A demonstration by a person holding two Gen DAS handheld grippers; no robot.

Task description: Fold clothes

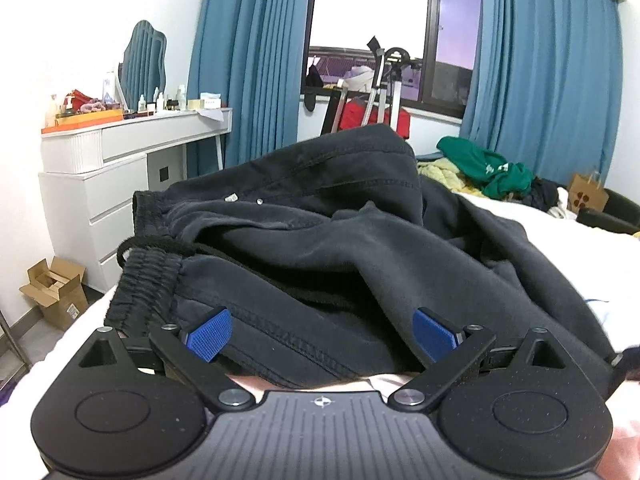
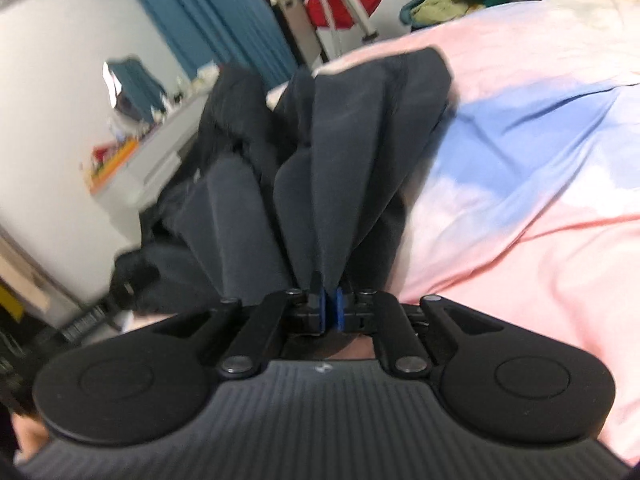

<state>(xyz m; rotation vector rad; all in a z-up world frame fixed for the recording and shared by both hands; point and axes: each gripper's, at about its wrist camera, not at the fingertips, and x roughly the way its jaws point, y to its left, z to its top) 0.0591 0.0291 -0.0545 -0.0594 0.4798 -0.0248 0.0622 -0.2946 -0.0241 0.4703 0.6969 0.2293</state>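
Garment: a pair of dark charcoal cotton jogging trousers with a ribbed elastic waistband [image 1: 320,232] is seen bunched and creased on the pink, blue and white bed cover [image 2: 520,168].

Key relation: from the left claw [image 1: 322,336] the trousers lie at 12 o'clock, the ribbed waistband [image 1: 148,280] off at 10 o'clock; from the right claw [image 2: 328,310] the cloth fans away toward 12 o'clock, so the long axis is judged to run away from the right claw toward the waistband end.

Left claw: spread wide, with a stitched fold of the trousers lying between the blue pads [image 1: 210,334]; nothing is gripped.

Right claw: closed tight on a pinch of the dark fabric, which is drawn into taut pleats radiating from the pads.

Nearer hand: the right holds the cloth; the left is only poised at it.

Clarity: the right wrist view is blurred, so which part of the trousers is pinched cannot be told; a leg end seems likely.

Fold state: the trousers are rumpled, not flat or squared; a neat fold is not shown.

Surroundings: a white dressing table [image 1: 132,152] at 10 o'clock, teal curtains [image 1: 256,60] at 12 o'clock, a green garment [image 1: 484,168] at 2 o'clock.
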